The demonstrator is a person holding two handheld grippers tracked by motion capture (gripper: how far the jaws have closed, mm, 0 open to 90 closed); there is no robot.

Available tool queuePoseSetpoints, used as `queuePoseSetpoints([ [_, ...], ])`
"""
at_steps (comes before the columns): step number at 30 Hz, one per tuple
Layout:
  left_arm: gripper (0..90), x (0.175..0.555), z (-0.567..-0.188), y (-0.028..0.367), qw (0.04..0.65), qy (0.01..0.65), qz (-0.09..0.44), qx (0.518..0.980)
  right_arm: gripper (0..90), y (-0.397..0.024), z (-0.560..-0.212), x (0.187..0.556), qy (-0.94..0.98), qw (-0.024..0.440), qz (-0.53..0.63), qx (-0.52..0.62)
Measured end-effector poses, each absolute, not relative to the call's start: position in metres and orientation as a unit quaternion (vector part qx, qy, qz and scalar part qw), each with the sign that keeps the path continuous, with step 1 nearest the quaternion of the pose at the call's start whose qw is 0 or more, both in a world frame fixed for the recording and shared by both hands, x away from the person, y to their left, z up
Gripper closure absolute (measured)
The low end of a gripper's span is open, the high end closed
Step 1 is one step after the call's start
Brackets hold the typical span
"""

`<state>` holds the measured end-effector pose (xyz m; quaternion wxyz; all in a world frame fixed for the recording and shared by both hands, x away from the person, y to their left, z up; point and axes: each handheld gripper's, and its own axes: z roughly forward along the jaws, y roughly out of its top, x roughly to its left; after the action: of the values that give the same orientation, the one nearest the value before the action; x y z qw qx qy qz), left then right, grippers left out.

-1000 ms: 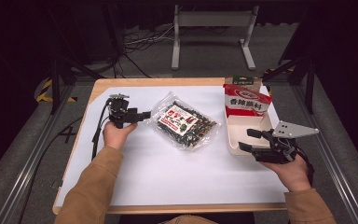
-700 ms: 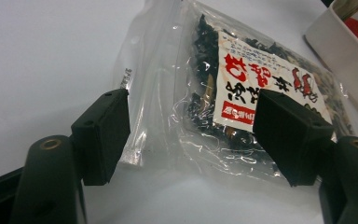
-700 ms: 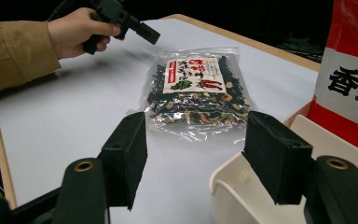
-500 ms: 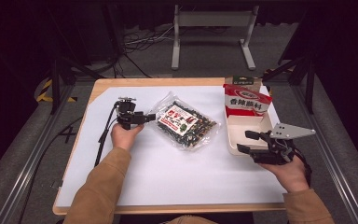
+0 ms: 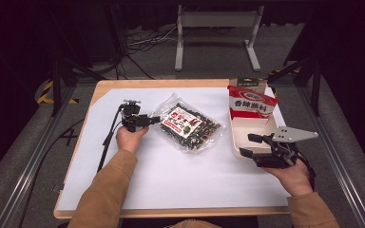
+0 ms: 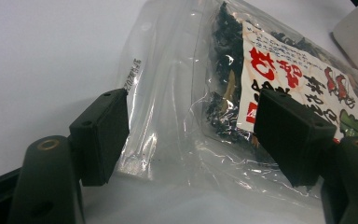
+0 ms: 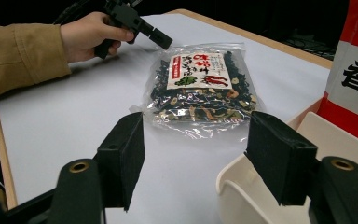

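Note:
A clear bag of dark dried food with a red and white label [image 5: 190, 127] lies flat at the table's middle. My left gripper [image 5: 148, 120] sits at its left edge. In the left gripper view the jaws [image 6: 191, 126] stand open astride the bag's clear sealed end [image 6: 168, 107], pads apart from it. My right gripper [image 5: 248, 145] hovers at the near left corner of a white tray [image 5: 253, 127]. It is open and its jaws have just been opening, with that corner [image 7: 242, 186] low between them. A red and white pouch [image 5: 251, 102] stands in the tray.
The left gripper's black cable [image 5: 107, 142] trails down the white mat's left side. A small green-topped box [image 5: 247, 81] stands behind the pouch. The wooden table edge [image 5: 171, 213] runs near the person. A metal stand [image 5: 216, 28] stands on the floor beyond.
The left hand has come down and to the right, bringing its jaws to the bag's left edge. The right hand has stayed by the tray corner.

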<state>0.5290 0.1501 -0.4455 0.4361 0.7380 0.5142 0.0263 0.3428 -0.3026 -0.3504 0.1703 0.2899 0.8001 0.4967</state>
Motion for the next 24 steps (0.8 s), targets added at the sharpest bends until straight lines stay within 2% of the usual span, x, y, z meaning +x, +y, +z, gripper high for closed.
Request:
queuePoseSetpoints([
  [4,27.9,0.531,-0.446,0.143,0.415,0.506,0.033,0.756,35.9,-0.303,-0.350,0.343,0.800,0.172,0.496,0.289],
  [11,30.7,0.531,-0.446,0.137,0.411,0.504,0.044,0.759,35.7,-0.308,-0.348,0.343,0.793,0.175,0.503,0.295],
  [24,49.2,0.526,-0.447,0.134,0.395,0.513,0.082,0.758,35.6,-0.309,-0.348,0.344,0.792,0.173,0.505,0.297],
])
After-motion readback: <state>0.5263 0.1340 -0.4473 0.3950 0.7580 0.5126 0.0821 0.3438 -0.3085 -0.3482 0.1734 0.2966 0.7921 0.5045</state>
